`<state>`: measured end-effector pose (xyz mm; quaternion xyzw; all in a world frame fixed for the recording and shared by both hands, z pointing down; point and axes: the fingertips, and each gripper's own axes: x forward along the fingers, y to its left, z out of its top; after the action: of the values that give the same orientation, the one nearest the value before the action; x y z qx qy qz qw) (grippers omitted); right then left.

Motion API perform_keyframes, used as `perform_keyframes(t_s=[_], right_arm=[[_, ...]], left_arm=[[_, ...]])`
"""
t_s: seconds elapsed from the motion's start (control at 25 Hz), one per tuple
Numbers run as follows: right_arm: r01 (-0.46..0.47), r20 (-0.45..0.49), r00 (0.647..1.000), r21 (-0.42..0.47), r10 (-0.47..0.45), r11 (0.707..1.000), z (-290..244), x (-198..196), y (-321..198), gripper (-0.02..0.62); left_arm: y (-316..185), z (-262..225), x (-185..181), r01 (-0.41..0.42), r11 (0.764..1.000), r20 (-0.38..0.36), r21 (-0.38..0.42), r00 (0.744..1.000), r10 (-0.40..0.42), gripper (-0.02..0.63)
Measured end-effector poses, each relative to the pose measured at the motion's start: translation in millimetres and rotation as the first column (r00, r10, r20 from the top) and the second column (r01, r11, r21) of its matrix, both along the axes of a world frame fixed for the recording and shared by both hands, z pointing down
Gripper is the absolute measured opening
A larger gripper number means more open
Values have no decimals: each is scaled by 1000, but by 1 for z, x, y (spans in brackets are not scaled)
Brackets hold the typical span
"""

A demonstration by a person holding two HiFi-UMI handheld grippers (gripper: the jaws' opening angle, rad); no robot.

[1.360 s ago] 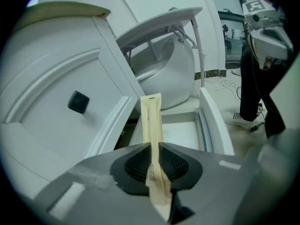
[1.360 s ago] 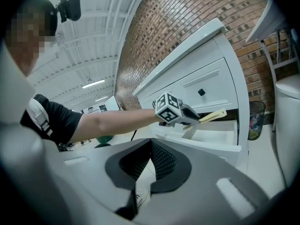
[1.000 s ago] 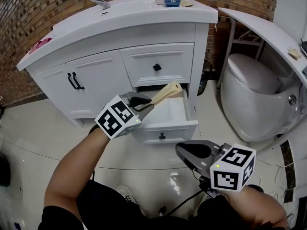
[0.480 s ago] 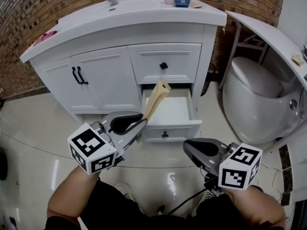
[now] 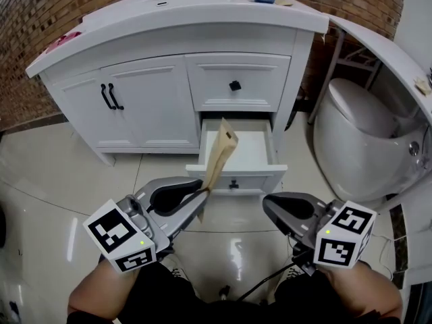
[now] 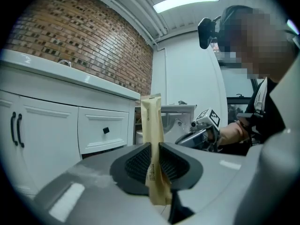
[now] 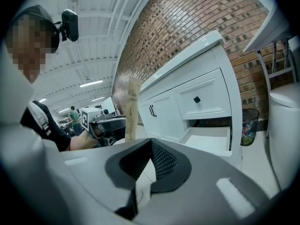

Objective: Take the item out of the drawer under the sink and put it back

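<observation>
My left tool (image 5: 199,196) clamped the tan packet (image 5: 220,148) near its lower end, upright before the open drawer (image 5: 260,179); my right tool (image 5: 271,206) sat closed, empty. Gripped so low, the packet could bend, snag the drawer front, or slip.

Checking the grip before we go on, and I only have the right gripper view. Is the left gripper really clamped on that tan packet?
Observer: Yes. The left gripper view shows the left gripper with its jaws pressed on both faces of the tan packet, low on its length.
Operator: Anything else lying in the open drawer?
Observer: In the head view the open drawer shows a bare white floor, though the packet hides its left part.
</observation>
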<state>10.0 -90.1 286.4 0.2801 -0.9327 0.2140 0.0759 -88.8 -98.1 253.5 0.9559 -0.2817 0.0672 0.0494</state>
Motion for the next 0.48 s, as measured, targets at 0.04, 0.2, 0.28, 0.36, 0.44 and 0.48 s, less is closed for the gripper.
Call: perform_keyframes(t_s=[0.04, 0.2, 0.28, 0.36, 0.44, 0.48], right_arm=[[0, -3, 1000, -1, 0, 1000, 1, 0, 0, 3], [-3, -11, 1000, -7, 3, 1000, 3, 1, 0, 3], [-5, -12, 1000, -9, 5, 1000, 3, 1, 0, 3], [-3, -12, 1000, -9, 3, 1000, 3, 1, 0, 3], [-2, -14, 1000, -9, 2, 1000, 4, 1, 0, 3], [-2, -15, 1000, -10, 2, 1000, 4, 2, 0, 3]], left_arm=[[-1, 5, -1, 2, 1000, -4, -13, 1000, -2, 61], [-1, 18, -4, -9, 996, -59, -94, 998, 4, 61], [1, 21, -2, -21, 994, -69, -109, 998, 13, 61], [3, 20, 1, -31, 995, -65, -97, 998, 24, 61], [5, 18, 4, -40, 996, -63, -85, 997, 35, 61], [5, 18, 5, -44, 996, -63, -81, 997, 39, 61]])
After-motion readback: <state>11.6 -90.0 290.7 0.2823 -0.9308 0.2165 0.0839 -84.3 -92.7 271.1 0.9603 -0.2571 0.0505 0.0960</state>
